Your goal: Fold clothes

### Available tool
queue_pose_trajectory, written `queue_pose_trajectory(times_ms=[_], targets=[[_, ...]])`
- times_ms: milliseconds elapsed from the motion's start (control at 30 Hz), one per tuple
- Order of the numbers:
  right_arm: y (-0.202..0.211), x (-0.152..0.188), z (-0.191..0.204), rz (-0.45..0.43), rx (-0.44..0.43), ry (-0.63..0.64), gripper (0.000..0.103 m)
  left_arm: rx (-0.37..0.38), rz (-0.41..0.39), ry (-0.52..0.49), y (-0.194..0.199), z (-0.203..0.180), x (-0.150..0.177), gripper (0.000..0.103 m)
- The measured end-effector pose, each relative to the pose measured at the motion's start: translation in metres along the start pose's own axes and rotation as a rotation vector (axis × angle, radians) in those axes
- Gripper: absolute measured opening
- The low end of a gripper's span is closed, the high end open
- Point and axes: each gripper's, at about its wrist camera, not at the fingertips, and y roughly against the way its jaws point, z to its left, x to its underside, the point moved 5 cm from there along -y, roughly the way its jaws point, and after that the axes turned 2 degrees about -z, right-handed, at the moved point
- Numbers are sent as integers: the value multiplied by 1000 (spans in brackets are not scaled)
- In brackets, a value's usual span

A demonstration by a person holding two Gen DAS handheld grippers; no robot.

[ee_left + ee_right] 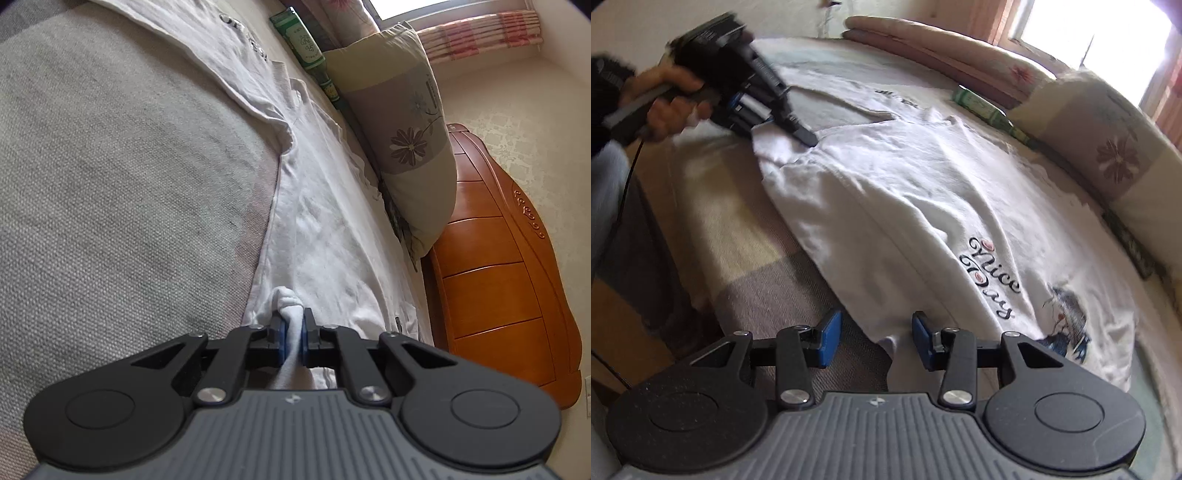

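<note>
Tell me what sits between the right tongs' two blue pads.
In the right wrist view, the right tongs stand open over the edge of the white printed cotton T-shirt; grey woven bedcover fills the rest of the gap. Neither pad presses on the cloth.

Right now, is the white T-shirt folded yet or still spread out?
Mostly spread. The white T-shirt lies open across the bed, print showing. The left gripper pinches one bunched edge; no finished fold shows.

White T-shirt (pixel 923 206) reads "Nice Day" in script
</note>
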Motion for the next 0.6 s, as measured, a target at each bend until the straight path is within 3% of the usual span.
queue_pose_trajectory(times_ms=[167, 267, 433, 467, 600], targets=[[7, 2, 3, 61, 69, 151, 47, -7, 5, -8, 2, 0, 1, 9], [6, 5, 9, 55, 98, 238, 46, -5, 11, -11, 2, 0, -1, 9], [-4, -2, -4, 34, 41, 117, 25, -10, 12, -2, 3, -1, 0, 9], [-5, -2, -5, 29, 26, 103, 17, -12, 12, 0, 3, -2, 0, 9], [2, -4, -1, 28, 47, 109, 9, -30, 14, -8, 8, -9, 3, 7]])
